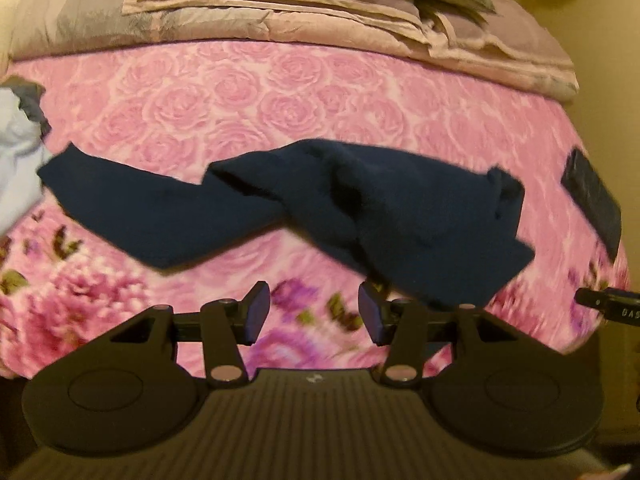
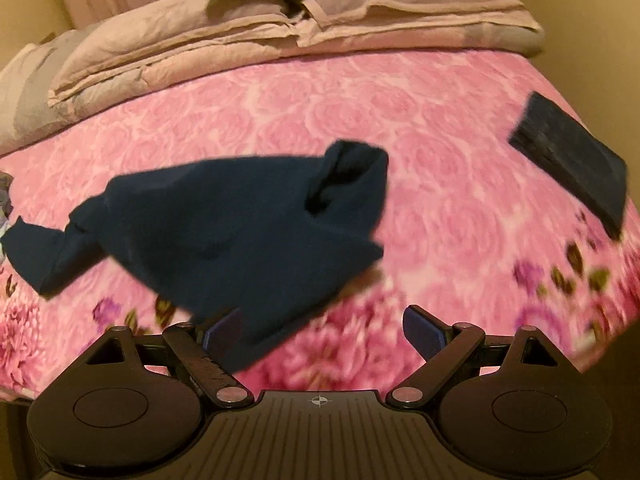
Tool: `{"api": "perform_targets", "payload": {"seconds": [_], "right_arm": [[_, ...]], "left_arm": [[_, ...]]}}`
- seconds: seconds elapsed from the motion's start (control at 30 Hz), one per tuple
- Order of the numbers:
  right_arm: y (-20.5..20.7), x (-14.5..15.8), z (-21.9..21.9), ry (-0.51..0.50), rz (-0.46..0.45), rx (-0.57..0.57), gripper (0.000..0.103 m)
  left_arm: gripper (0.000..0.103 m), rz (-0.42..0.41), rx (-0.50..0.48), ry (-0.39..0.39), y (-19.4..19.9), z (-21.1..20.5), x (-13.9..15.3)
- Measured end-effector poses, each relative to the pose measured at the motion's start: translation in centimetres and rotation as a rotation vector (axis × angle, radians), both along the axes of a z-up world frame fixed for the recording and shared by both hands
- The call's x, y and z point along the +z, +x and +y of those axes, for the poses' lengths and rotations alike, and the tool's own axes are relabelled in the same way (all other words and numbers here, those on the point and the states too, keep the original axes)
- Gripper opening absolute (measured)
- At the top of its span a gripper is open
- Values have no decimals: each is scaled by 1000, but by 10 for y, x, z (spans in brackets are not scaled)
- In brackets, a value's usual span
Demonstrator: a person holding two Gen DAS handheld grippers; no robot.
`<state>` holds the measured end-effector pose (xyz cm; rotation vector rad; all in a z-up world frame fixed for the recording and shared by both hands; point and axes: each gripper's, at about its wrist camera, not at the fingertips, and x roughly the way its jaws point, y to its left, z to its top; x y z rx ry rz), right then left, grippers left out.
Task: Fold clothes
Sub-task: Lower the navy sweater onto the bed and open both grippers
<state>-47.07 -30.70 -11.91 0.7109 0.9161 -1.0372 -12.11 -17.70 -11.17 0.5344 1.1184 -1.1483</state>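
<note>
Across mid-frame on the pink rose-print blanket (image 1: 280, 92) lies one crumpled navy knit garment (image 1: 380, 208). One folded dark navy cloth (image 2: 572, 164) sits right. Left gripper (image 1: 314, 312) and right gripper (image 2: 324, 332) both gape, pinching nothing

Left gripper (image 1: 315, 312): black, pitched steeply downward, fingers (image 1: 256, 312) parted with blue pads facing inward, nothing clamped between them. Right gripper (image 2: 324, 334): black, likewise pitched steeply downward, fingers (image 2: 424, 334) spread wider; left pad partly hidden, right pad bare, no grip shown. Part of the right gripper shows at the left view's right edge.
</note>
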Motion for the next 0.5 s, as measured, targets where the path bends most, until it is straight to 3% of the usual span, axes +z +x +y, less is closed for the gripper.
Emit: {"api": "perform_targets", "payload": {"seconds": [0.27,0.5], "right_arm": [[2,-36,-76,30,-10,205,85],[19,-85,-76,39,49,390,85]], "left_arm": [[44,15,117,35,-14,-29,-35],[44,-11,176,88,2,-23,-61]]}}
